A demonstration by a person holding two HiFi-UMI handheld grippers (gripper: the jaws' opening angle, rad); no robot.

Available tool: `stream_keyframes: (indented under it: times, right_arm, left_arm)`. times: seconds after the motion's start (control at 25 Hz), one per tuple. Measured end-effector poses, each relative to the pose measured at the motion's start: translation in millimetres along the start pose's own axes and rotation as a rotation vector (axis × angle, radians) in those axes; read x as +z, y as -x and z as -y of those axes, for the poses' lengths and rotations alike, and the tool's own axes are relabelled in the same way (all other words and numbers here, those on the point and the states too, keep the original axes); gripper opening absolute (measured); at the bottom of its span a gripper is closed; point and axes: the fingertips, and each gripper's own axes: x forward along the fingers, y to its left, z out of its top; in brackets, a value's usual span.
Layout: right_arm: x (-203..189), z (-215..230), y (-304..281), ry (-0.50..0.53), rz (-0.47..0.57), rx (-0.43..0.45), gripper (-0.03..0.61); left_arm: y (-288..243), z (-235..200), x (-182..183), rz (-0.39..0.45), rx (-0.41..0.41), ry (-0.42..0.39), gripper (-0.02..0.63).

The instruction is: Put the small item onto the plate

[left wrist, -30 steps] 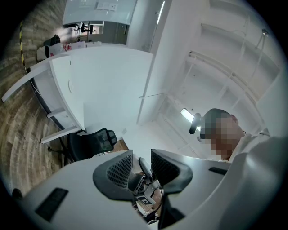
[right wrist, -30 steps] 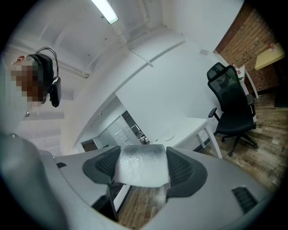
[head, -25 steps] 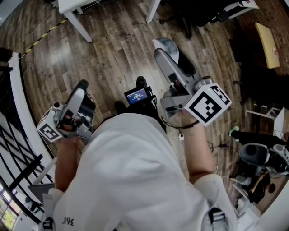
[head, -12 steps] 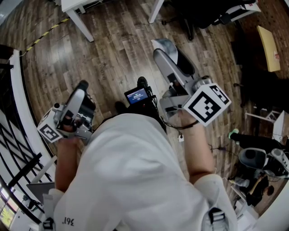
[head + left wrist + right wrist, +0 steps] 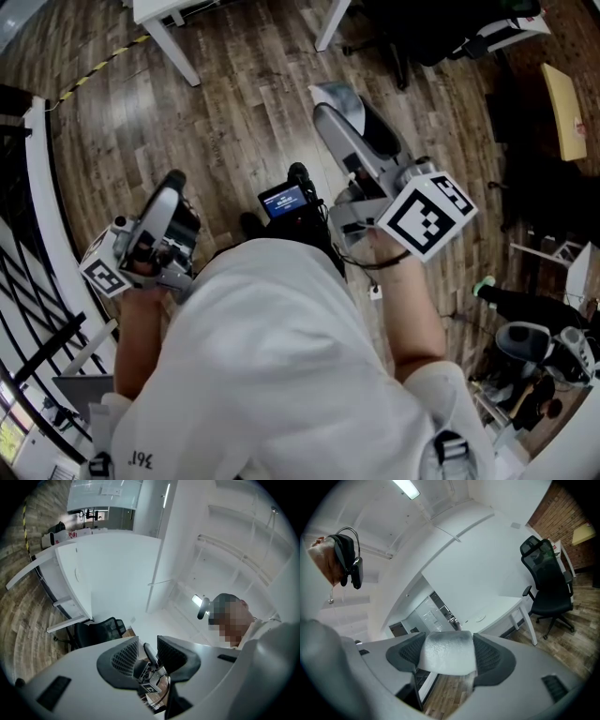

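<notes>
— Right gripper view: what has the right claw got?
— It pinches the small white item, squarely between its jaws.
— And the left claw?
— Spread apart, gripping nothing.

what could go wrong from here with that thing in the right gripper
The whitish translucent item is pinched in the right gripper above the wooden floor; a slip would likely drop it there. No plate shows in the head view, so placing probably needs a walk, with white table legs nearby to bump.
</notes>
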Motion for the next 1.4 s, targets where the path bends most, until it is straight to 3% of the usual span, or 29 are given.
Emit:
stream_keyframes:
  times: [0.28,1.0,1.4]
  right_arm:
    - [6.5,13.2,-14.1,-0.006,-0.025,0.015,0.318]
    - [117.9,173.4,-97.9,-0.033,-0.114,0.100,0.318]
    - [130.7,204.0,-109.4,-0.061,-0.150,0.111,0.318]
  left_arm:
    - [-15.4,-9.0,3.9,0.011,0.011,-0.005,0.107]
    - [-197.7,-110.3,13.9,0.063,0.086,-0.029,0.107]
    - [-226.4,-127.0,14.0,0.070,0.137,-0.030,0.107]
